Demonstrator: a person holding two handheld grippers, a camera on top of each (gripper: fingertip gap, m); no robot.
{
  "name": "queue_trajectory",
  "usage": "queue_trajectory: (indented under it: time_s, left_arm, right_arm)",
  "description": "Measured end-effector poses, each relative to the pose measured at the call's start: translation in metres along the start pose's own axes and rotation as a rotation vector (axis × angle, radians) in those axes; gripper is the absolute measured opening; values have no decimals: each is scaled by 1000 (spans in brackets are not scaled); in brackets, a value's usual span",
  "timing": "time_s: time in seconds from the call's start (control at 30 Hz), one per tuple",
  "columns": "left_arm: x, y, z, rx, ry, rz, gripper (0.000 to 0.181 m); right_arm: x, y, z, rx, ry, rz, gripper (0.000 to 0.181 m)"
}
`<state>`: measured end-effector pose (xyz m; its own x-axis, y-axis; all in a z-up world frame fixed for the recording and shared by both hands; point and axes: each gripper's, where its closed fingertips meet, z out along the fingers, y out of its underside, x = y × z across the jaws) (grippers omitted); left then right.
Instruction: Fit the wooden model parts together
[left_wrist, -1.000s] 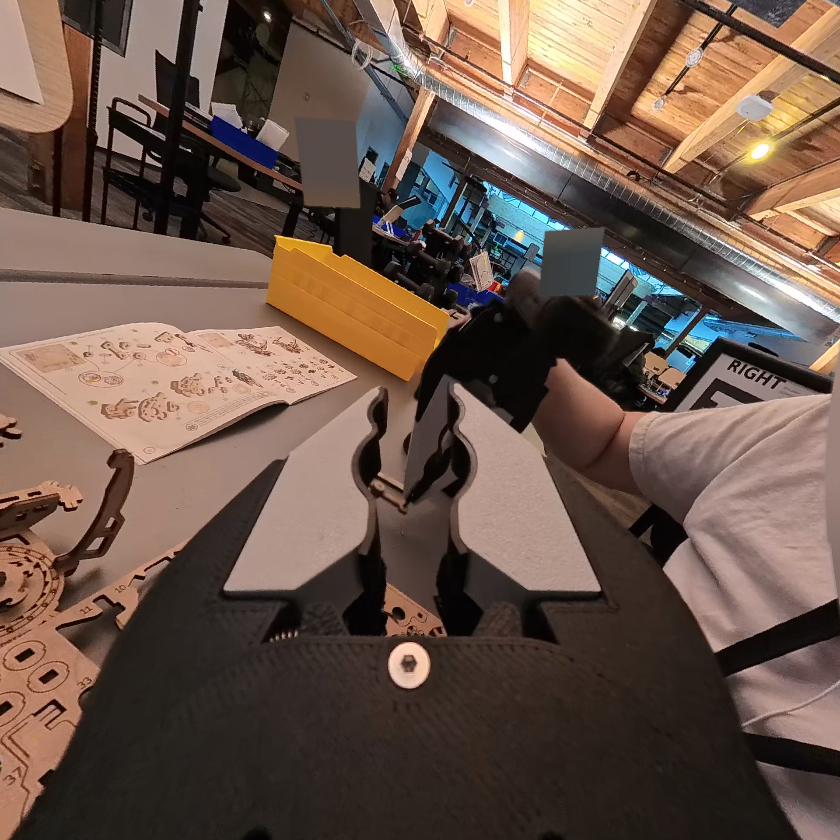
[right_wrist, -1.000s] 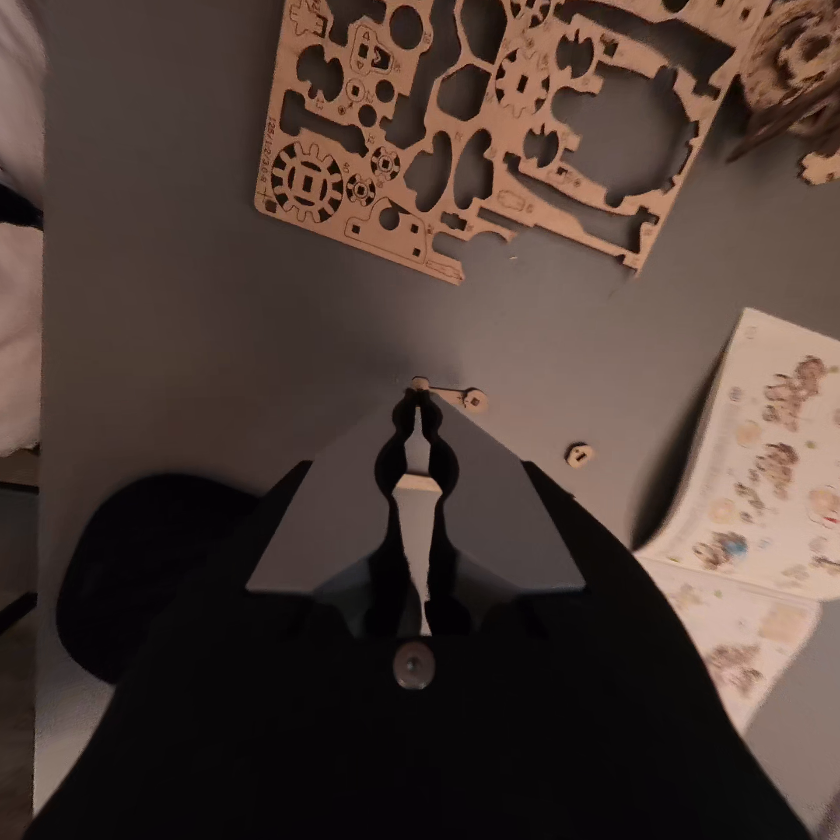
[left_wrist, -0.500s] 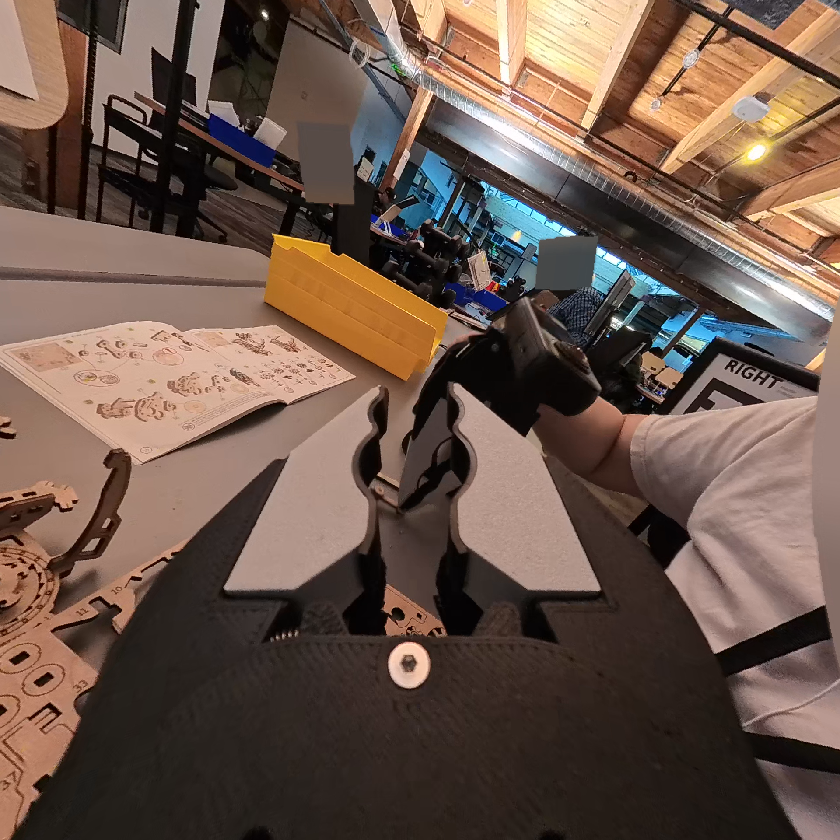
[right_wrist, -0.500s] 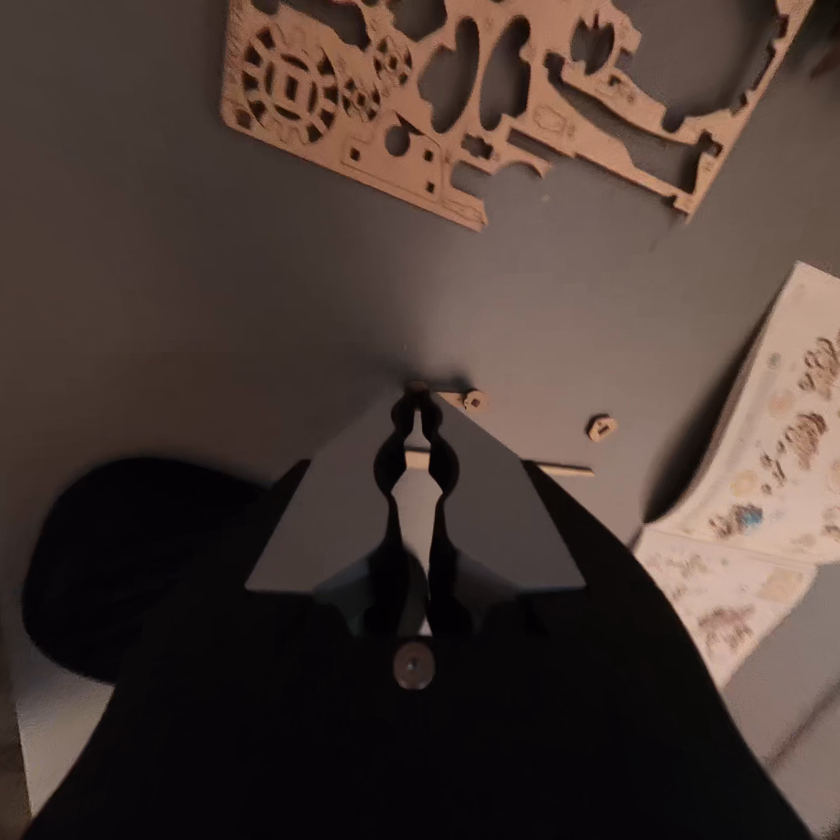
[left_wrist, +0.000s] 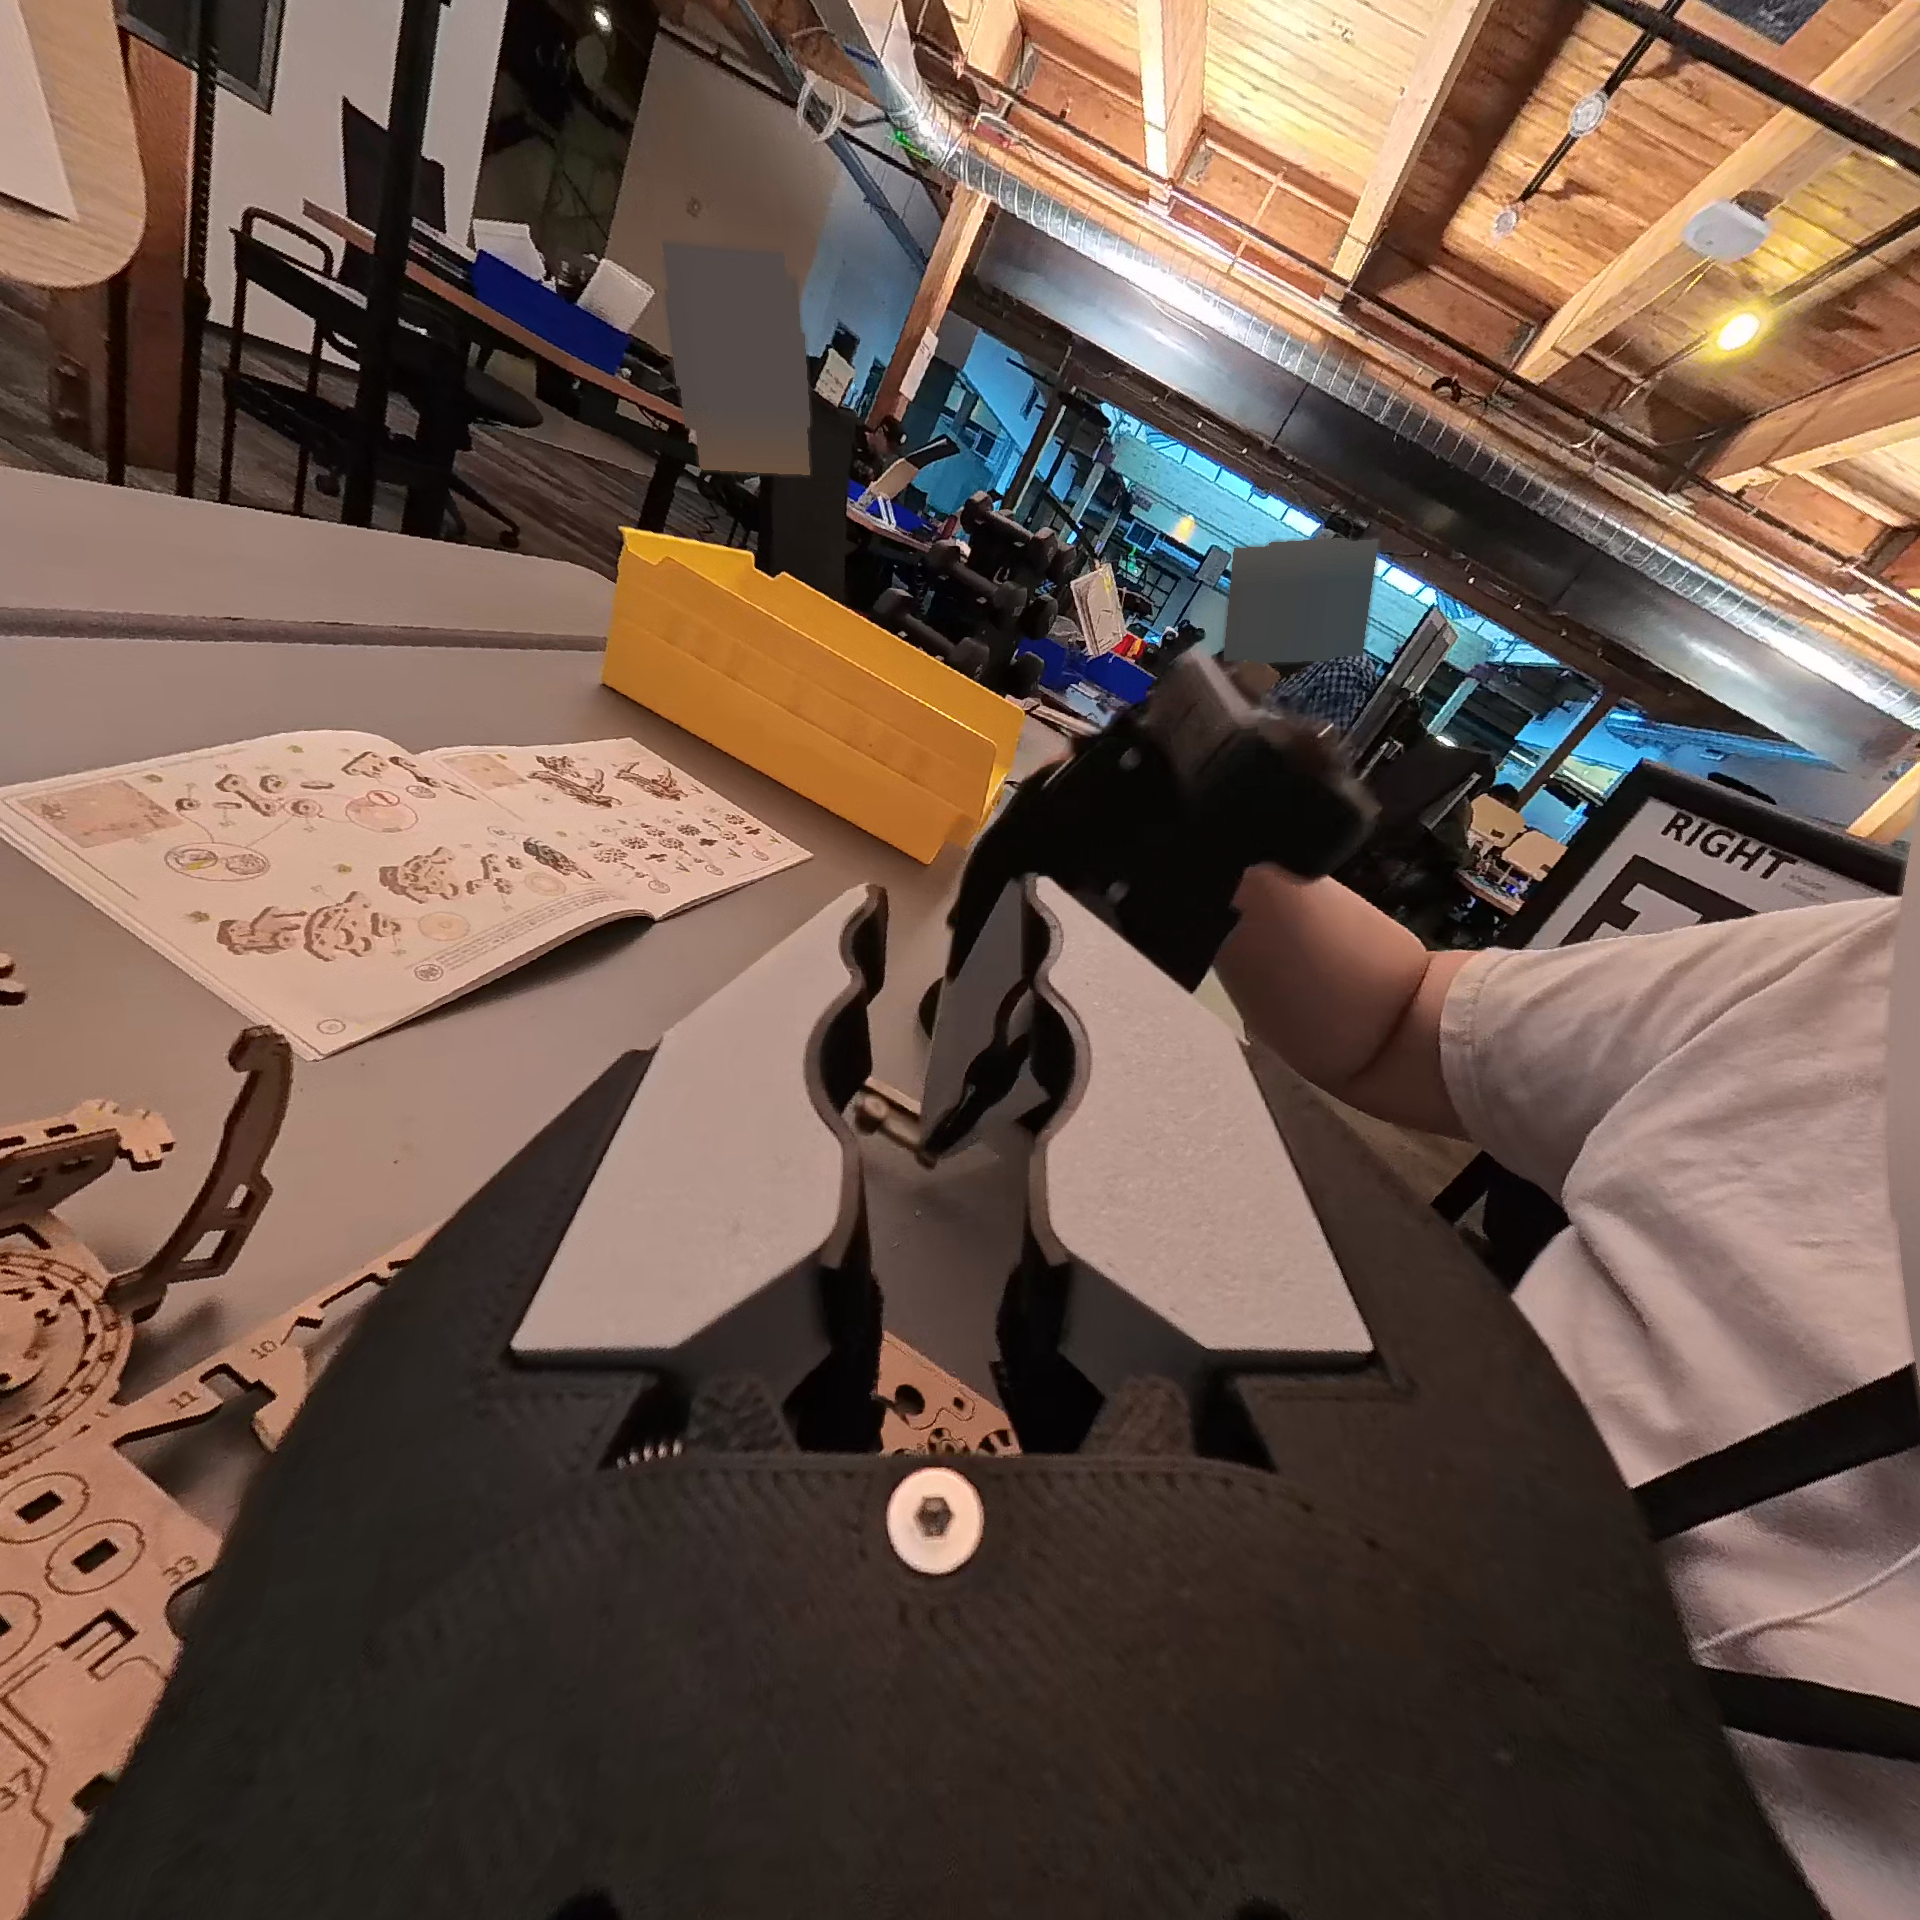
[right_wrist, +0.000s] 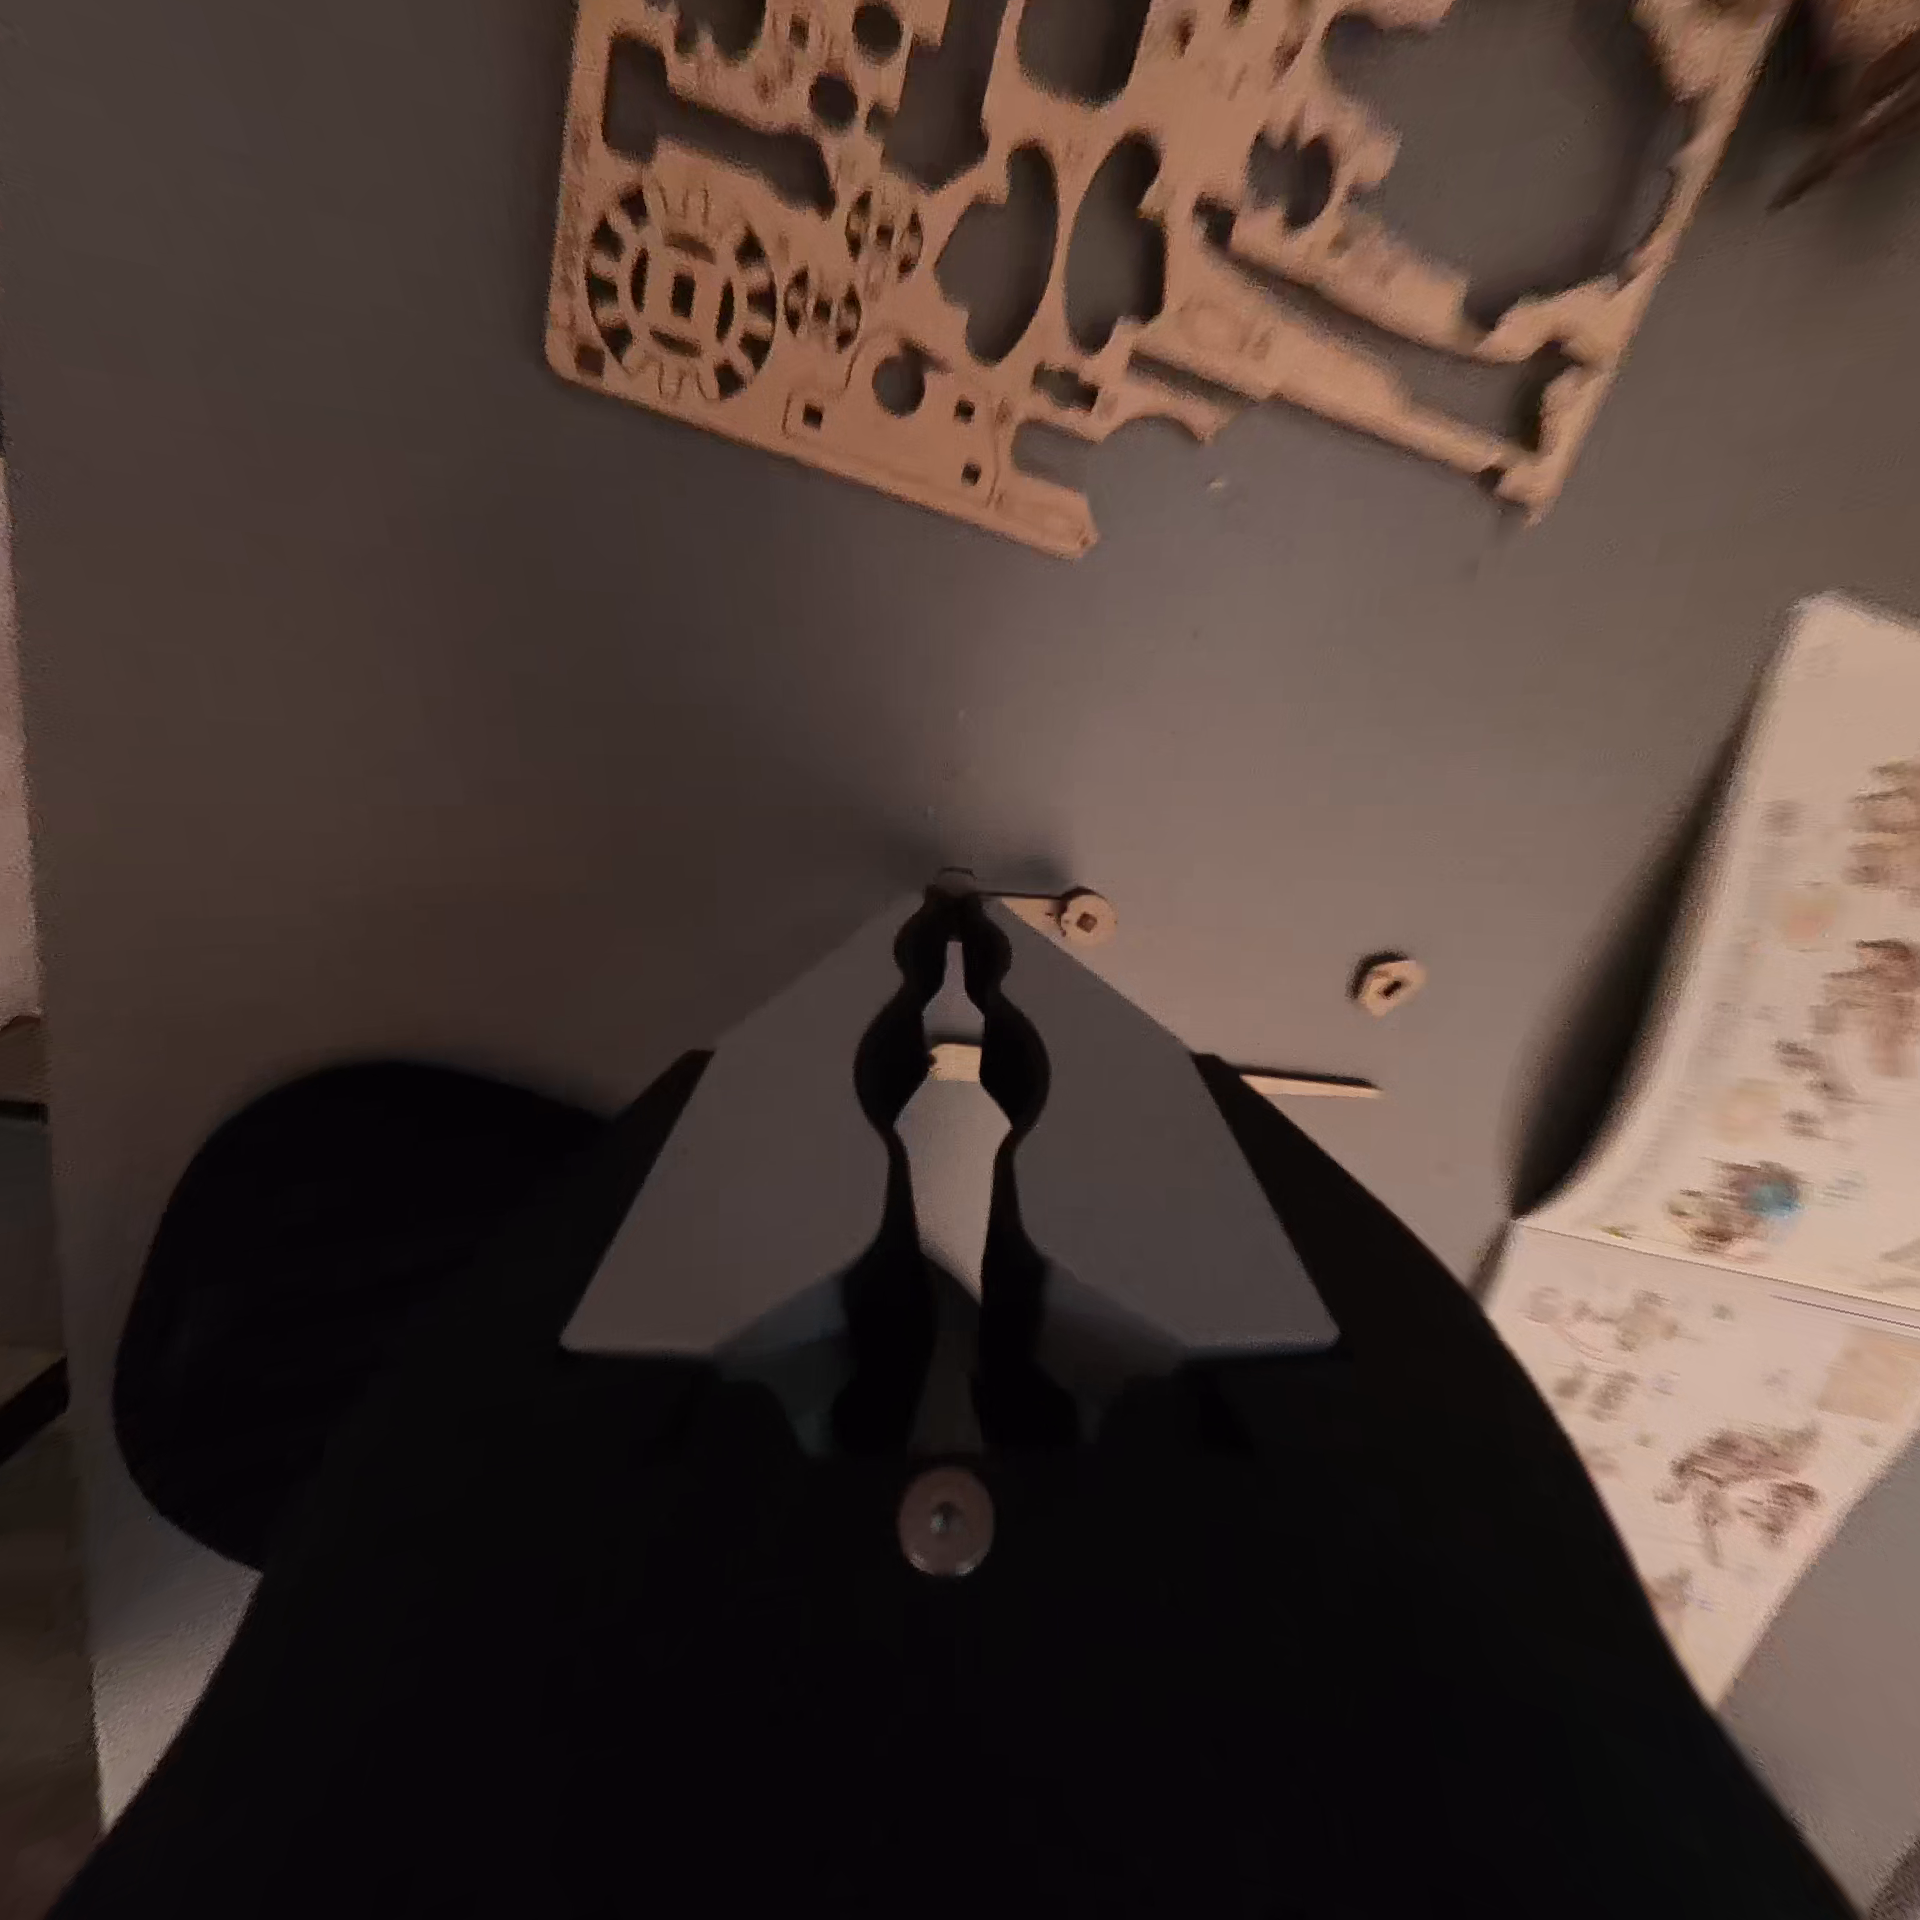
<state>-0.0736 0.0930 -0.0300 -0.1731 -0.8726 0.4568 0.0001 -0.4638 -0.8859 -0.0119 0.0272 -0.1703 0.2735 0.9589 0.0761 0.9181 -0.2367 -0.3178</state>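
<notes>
My right gripper (right_wrist: 954, 906) points down at the grey table (right_wrist: 416, 675) and is shut on a small wooden lever piece (right_wrist: 1081, 920) with a round end sticking out to the right. In the left wrist view the right gripper (left_wrist: 935, 1138) stands between my left fingers, with the piece (left_wrist: 883, 1107) at its tips. My left gripper (left_wrist: 953, 904) is open and empty, low over the table. A small wooden nut (right_wrist: 1387, 979) and a thin wooden stick (right_wrist: 1309, 1086) lie just right of the right gripper.
A cut-out wooden parts sheet (right_wrist: 1039, 260) lies beyond the right gripper; it also shows at lower left (left_wrist: 83, 1558) beside a partly built model (left_wrist: 42, 1351) and a curved piece (left_wrist: 229, 1174). An open instruction booklet (left_wrist: 395, 862) and a yellow bin (left_wrist: 800, 707) sit farther back.
The right gripper has shifted and tilted a little over the table, keeping the lever piece in its tips. The left gripper has stayed open and nearly still.
</notes>
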Motion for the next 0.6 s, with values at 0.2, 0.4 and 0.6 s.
queue_trajectory:
  time_s: [0.2,0.4,0.6]
  left_arm:
    - [0,-1,-2,8,0,-3,23]
    - [3,2,2,-9,19,-3,24]
    - [10,3,4,-13,56,6,24]
  right_arm:
    - [4,-32,-42,350,-30,84,0]
    - [-9,-67,-105,800,-169,74,0]
    - [-13,-87,-147,1157,-403,124,0]
